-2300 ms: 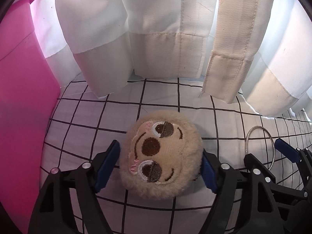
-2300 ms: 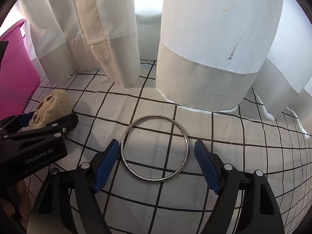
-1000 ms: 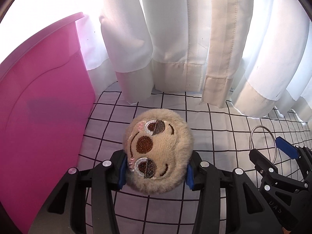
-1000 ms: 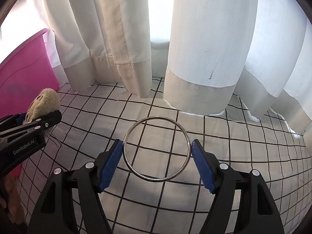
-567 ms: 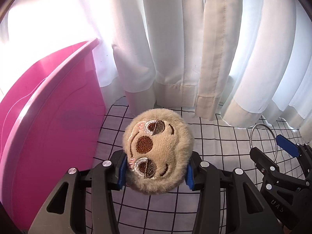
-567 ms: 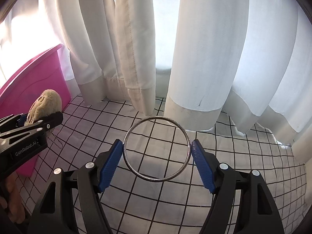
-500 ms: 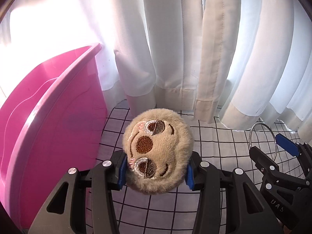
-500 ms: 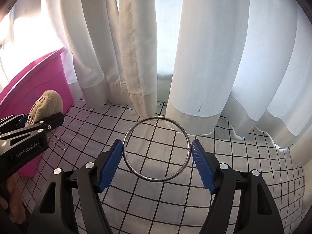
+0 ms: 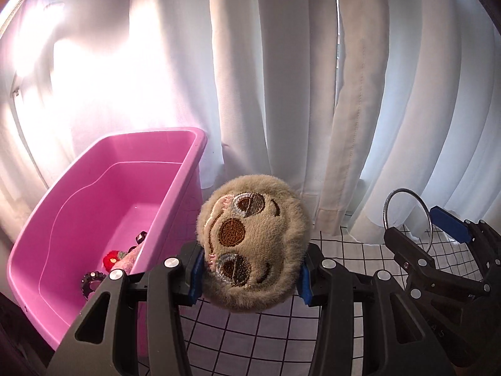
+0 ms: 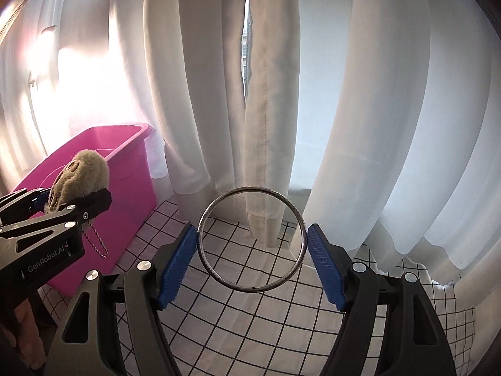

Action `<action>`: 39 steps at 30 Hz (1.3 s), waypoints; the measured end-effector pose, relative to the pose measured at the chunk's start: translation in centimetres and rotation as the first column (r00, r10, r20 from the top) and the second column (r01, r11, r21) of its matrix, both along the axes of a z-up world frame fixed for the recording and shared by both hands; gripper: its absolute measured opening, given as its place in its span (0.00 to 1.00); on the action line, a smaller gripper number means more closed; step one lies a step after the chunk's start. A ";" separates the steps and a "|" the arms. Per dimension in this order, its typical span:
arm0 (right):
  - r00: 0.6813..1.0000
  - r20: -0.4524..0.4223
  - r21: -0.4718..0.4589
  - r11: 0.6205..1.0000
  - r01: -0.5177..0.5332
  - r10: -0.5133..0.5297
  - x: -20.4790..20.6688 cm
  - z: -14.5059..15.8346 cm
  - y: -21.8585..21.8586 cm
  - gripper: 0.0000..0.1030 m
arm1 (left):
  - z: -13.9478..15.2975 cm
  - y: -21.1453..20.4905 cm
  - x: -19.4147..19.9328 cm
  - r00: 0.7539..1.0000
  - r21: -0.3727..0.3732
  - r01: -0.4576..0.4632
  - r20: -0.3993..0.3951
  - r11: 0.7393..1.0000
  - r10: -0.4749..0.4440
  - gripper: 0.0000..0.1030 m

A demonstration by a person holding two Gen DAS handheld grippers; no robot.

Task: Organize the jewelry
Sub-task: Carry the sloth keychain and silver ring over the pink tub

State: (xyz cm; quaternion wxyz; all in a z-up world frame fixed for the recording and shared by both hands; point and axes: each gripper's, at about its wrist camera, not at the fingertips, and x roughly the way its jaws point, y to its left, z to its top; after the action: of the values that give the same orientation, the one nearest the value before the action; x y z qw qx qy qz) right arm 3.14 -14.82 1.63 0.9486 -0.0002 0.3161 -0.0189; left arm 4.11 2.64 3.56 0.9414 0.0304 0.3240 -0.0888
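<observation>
Jewelry filled both of my grips: my right gripper (image 10: 252, 258) pinched a thin metal bangle (image 10: 251, 240) across its width, the blue pads touching its left and right edges, so the jaws stood wide but clamped, the ring held clear of the surface. My left gripper (image 9: 250, 277) was about half closed on a round plush sloth charm (image 9: 253, 247), its pads pressed into the fur on either side; a short ball chain (image 10: 95, 239) dangled beneath it. Left of the charm sat a pink tub (image 9: 78, 219), with small trinkets (image 9: 117, 258) lying in its near corner. Below lay a white cloth with a black grid (image 10: 250, 319), and white curtains (image 10: 360, 109) hung behind everything.
</observation>
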 end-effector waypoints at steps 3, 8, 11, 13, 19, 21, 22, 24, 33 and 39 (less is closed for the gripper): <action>0.999 0.028 -0.004 1.000 -0.025 0.025 0.2 1.2 1.2 0.68 | 1.2 1.1 -0.2 1.000 -0.010 -0.023 0.020 1.000 0.023 0.43; 0.995 0.062 -0.013 0.997 -0.076 0.077 1.0 2.7 3.3 0.68 | 2.7 3.2 -0.2 0.997 -0.026 -0.068 0.047 0.997 0.069 0.43; 0.991 0.075 -0.015 0.994 -0.111 0.111 1.6 3.4 4.8 0.68 | 3.5 4.7 -0.2 0.993 -0.037 -0.102 0.059 0.994 0.104 0.43; 0.987 0.081 -0.017 0.991 -0.135 0.136 2.1 3.8 6.0 0.68 | 3.9 5.7 -0.1 0.990 -0.041 -0.125 0.066 0.991 0.127 0.43; 0.972 0.098 -0.026 0.977 -0.214 0.215 3.6 4.8 9.7 0.68 | 4.9 9.2 0.0 0.977 -0.046 -0.192 0.084 0.980 0.195 0.43; 0.965 0.104 -0.029 0.971 -0.239 0.241 3.8 5.2 11.1 0.68 | 5.1 10.5 0.2 0.971 -0.048 -0.218 0.084 0.975 0.222 0.43; 0.961 0.107 -0.029 0.967 -0.252 0.254 4.1 5.4 11.8 0.68 | 5.2 11.2 0.1 0.968 -0.048 -0.232 0.084 0.972 0.235 0.43; 0.954 0.109 -0.028 0.961 -0.276 0.278 4.5 5.6 13.2 0.68 | 5.3 12.7 0.2 0.962 -0.049 -0.258 0.079 0.965 0.261 0.43; 0.925 0.081 -0.019 0.929 -0.370 0.371 6.9 5.1 18.8 0.68 | 4.3 18.0 1.3 0.933 -0.036 -0.356 0.045 0.934 0.357 0.43; 0.911 0.041 -0.001 0.912 -0.410 0.410 8.7 4.3 21.8 0.68 | 2.8 20.5 2.5 0.916 -0.038 -0.400 -0.011 0.916 0.400 0.44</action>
State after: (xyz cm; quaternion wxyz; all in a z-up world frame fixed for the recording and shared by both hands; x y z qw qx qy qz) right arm 11.80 7.01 5.92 0.9376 -0.0623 0.2898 0.1816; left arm 6.57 23.17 6.31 0.9395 -0.0552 0.3232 0.0992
